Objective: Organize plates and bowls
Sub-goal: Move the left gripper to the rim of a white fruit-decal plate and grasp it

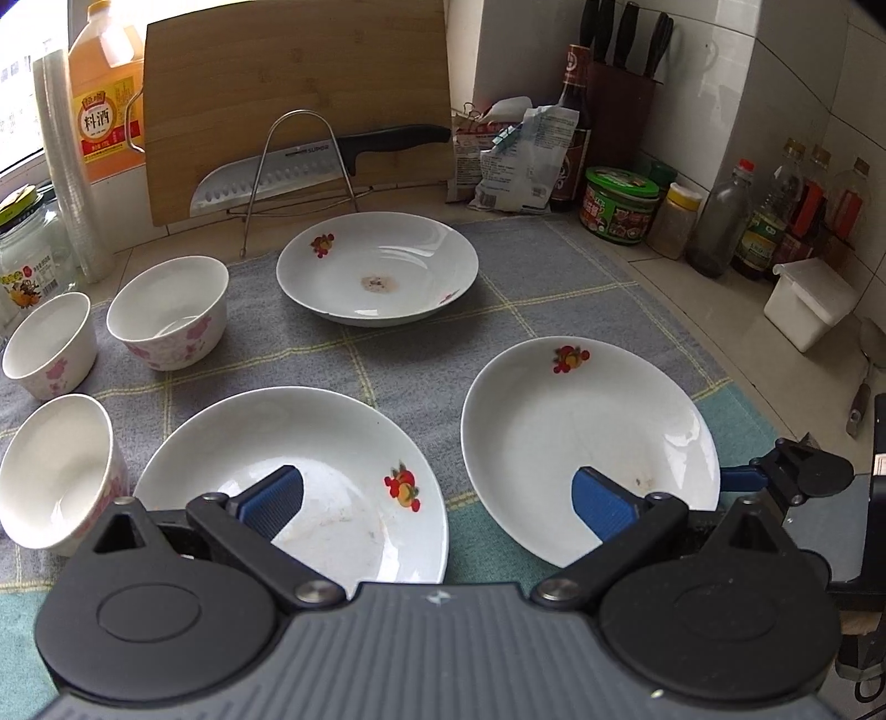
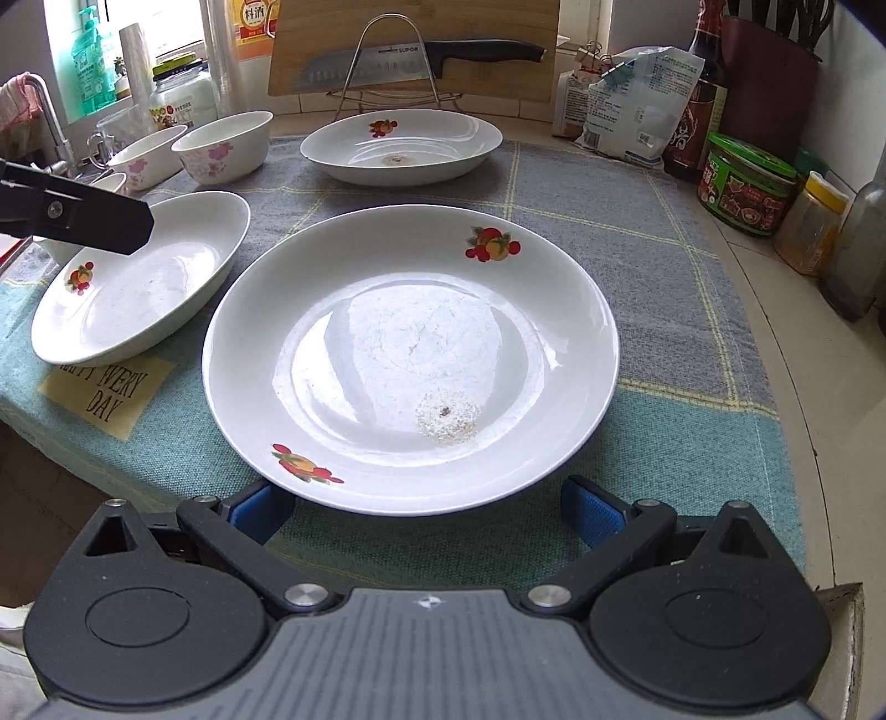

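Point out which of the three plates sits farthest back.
The plate in front of the knife rack; the other two lie side by side near the grippers.

Daylight from the window at my far left; it's blown out white. Soft glare patches on the near plate. Shadows faint, falling right. Both views sharp at centre; strong fisheye bending, dark corners, counter edge curves.
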The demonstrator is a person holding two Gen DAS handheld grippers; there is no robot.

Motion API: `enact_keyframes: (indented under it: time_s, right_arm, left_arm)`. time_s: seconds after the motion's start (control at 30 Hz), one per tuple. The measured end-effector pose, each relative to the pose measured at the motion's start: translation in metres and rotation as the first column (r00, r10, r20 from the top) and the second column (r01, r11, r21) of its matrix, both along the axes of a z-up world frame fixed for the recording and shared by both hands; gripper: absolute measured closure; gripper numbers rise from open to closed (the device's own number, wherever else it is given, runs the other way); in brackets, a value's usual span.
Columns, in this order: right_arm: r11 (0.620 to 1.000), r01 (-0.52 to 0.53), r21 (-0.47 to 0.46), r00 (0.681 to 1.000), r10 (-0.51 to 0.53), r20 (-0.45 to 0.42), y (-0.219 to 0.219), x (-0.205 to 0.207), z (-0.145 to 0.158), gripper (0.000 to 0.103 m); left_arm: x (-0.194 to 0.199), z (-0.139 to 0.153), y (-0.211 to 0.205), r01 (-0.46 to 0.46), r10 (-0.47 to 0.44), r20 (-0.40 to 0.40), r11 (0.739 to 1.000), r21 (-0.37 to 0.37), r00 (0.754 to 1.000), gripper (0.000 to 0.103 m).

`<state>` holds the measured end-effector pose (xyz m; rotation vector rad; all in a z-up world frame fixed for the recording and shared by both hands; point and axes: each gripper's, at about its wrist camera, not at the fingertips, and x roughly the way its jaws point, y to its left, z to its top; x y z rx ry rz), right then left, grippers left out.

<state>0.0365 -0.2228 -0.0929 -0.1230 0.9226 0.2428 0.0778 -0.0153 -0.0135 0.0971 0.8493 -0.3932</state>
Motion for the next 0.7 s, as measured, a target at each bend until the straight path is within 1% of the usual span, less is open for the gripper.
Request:
enact_keyframes:
  time_s: [0.07,0.23,0.37,0.57,0.7]
  right_arm:
    - [1.000,-0.010,-0.020,1.000,0.010,-0.002,0.002,0.003,-0.001,0.000]
    - [0.999,-0.033,-0.026,0.999,0.033,-0.023,0.003,0.009,0.000,0.000]
    - [0.999,-0.041,-0.030,0.998,0.040,-0.040,0.003,0.011,0.001,0.000]
    - [0.999,-0.041,-0.034,0.998,0.039,-0.056,0.004,0.012,0.001,0.000]
    - [0.999,-0.035,-0.035,0.998,0.033,-0.058,0.004,0.014,0.001,0.000]
  left_arm:
    - [0.006,-0.001,-0.002,0.022,-0.022,-0.009,1.000,-0.001,1.000,0.001]
    - [0.024,-0.006,-0.011,0.098,-0.098,-0.027,0.995,0.002,0.995,0.001]
    - [0.035,-0.008,-0.026,0.172,-0.171,-0.027,0.984,0.040,0.985,0.001]
    - [0.056,-0.015,-0.051,0.286,-0.281,-0.058,0.953,0.101,0.958,0.001]
    - [0.071,-0.023,-0.061,0.354,-0.345,-0.091,0.928,0.114,0.934,0.001]
